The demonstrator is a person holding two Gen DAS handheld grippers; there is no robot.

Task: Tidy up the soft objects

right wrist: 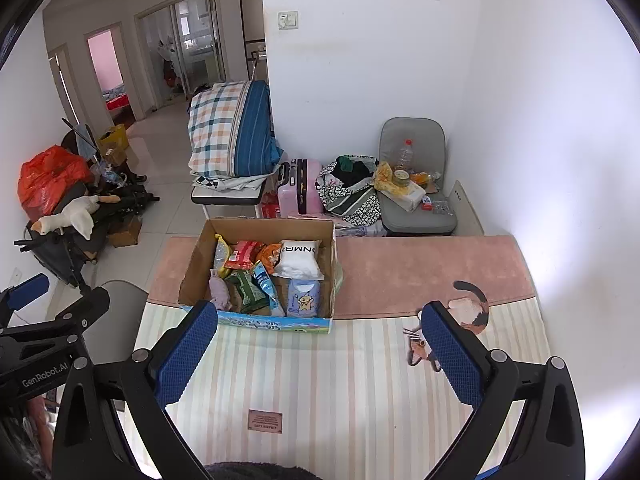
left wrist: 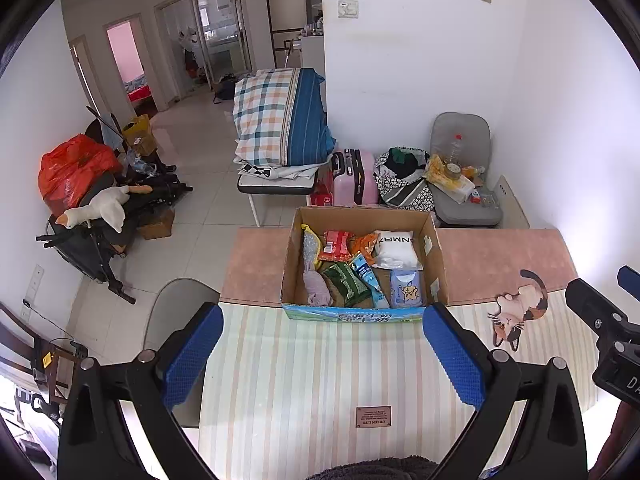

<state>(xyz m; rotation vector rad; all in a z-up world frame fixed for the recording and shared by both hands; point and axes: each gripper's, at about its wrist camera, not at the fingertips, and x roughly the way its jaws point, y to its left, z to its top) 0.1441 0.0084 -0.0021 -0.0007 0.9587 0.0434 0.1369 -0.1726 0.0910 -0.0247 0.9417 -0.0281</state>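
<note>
Cardboard box (left wrist: 362,264) sits mid-table on the striped mat (left wrist: 304,380), its open top facing both cameras. Inside, packed close: white pouch (left wrist: 394,249), red packet (left wrist: 336,245), orange packet (left wrist: 362,245), green packet (left wrist: 346,283), blue tube pouch (left wrist: 370,280), tissue pack (left wrist: 406,288), lilac cloth (left wrist: 317,288), clear yellow-topped bag (left wrist: 309,246) against the left wall.

Left gripper (left wrist: 323,354): jaws spread wide, nothing between the pads, held low over the mat just short of the box's near wall. Right gripper (right wrist: 320,354): same, wide open and empty, over the mat to the right of the box front; its right finger overlaps the cat print (right wrist: 470,308).

Progress, judged from the layout: the soft items in view are all in the box; no loose item shows on the mat. Task looks near done or at its end. A dark fuzzy edge (left wrist: 372,468) shows at the bottom rim of both views. Cannot tell what it is; it may be one more item to box. Otherwise only tidying inside the box seems left.

Room behind: folded plaid quilt (left wrist: 280,116), pink suitcase (left wrist: 354,178), grey chair (left wrist: 464,168). Not part of the job, as far as I can judge.
</note>
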